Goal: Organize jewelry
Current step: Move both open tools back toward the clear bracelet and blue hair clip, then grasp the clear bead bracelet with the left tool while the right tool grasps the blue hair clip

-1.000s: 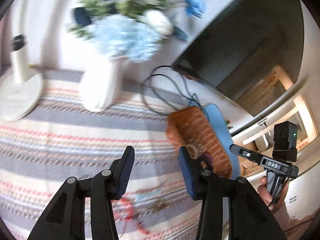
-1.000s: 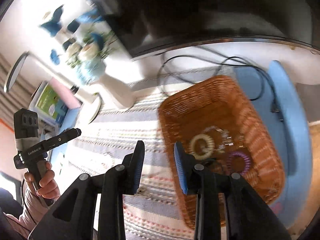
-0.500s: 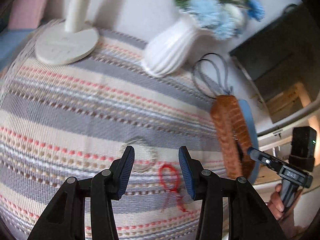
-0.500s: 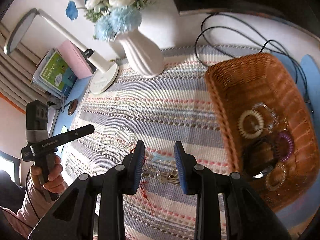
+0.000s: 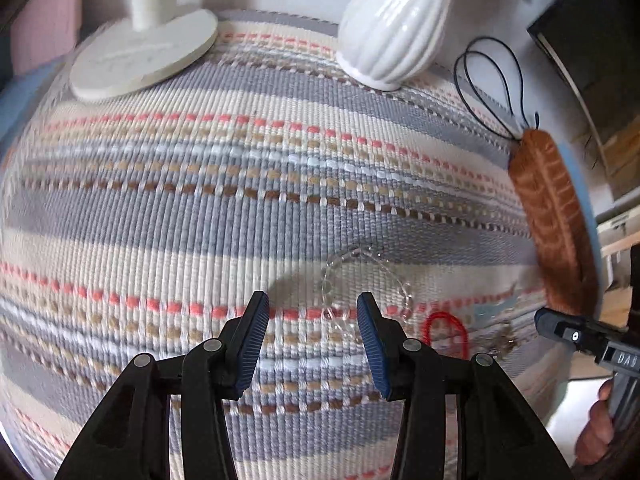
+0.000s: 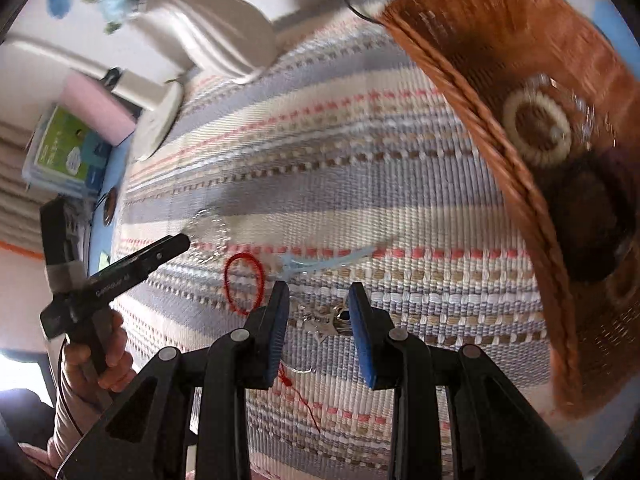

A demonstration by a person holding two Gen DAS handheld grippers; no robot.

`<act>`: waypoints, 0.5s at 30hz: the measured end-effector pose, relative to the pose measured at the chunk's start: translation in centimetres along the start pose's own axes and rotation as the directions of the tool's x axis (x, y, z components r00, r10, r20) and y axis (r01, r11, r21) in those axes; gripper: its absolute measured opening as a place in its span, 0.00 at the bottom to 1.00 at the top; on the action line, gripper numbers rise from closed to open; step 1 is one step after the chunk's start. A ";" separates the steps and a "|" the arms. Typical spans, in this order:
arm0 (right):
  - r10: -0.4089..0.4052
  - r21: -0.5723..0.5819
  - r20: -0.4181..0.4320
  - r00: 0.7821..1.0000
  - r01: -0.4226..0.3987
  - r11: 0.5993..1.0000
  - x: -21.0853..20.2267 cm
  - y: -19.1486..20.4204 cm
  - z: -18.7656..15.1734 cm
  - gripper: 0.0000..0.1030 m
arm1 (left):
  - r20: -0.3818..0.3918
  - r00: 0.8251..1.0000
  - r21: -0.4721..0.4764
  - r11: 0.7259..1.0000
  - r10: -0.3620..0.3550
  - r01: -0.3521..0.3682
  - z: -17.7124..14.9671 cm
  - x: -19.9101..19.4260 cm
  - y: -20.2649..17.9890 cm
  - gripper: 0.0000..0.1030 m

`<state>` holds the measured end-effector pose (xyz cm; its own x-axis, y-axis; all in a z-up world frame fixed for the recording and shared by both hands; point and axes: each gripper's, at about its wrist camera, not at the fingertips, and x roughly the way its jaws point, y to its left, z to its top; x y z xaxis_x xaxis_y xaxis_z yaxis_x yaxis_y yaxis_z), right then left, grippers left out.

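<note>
My left gripper [image 5: 310, 336] is spread and holds nothing. It points steeply down at the striped cloth [image 5: 200, 208], and the clear bead bracelet [image 5: 360, 288] lies just ahead of the tips, partly between the lines of the two jaws. My right gripper [image 6: 318, 320] is also spread, a bit narrower, and empty. A small silver piece with charms [image 6: 324, 318] lies between its jaws on the cloth. The red string bracelet [image 6: 243, 282] is just beside it on the left, and a pale blue strand [image 6: 320, 264] lies a little further ahead. The wicker basket [image 6: 496, 128] stands on the right and already contains a cream ring bracelet [image 6: 536, 128] and some darker pieces.

I think several things can go wrong here. The clear beads are hard to see against the pale stripe, so I may close the left jaws beside them and take only cloth. If the pads press into the weave, the cloth may lift or wrinkle and drag the other jewelry with it. On the right, the silver piece is thin and flat, so the jaws may slide over it. The tail of the red string [image 6: 298, 396] runs under my right jaw; if I catch it too, two pieces come up tangled. The two grippers are near each other and could collide.
</note>
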<state>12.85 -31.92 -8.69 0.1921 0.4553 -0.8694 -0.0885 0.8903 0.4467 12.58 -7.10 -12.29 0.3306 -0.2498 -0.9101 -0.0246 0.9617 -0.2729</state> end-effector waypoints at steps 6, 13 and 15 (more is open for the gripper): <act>-0.006 0.075 -0.025 1.000 0.008 0.997 2.0 -1.1 1.2 0.32 | 0.003 0.999 0.062 0.998 0.033 -0.033 1.0 0.6 -0.3 0.34; -0.002 0.073 -0.025 1.000 0.004 0.997 4.0 0.4 2.7 0.33 | 0.006 1.000 0.033 0.999 0.001 -0.002 1.3 -0.1 2.5 0.22; -0.010 0.037 -0.009 1.000 0.011 0.999 4.3 1.3 3.4 0.33 | 0.006 1.000 0.028 1.000 -0.014 0.014 1.3 -0.5 3.2 0.22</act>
<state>16.85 -28.84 -11.13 0.1844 0.4462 -0.8757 -0.0500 0.8941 0.4451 13.56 -3.76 -12.33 0.3362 -0.2627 -0.9044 0.0067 0.9609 -0.2767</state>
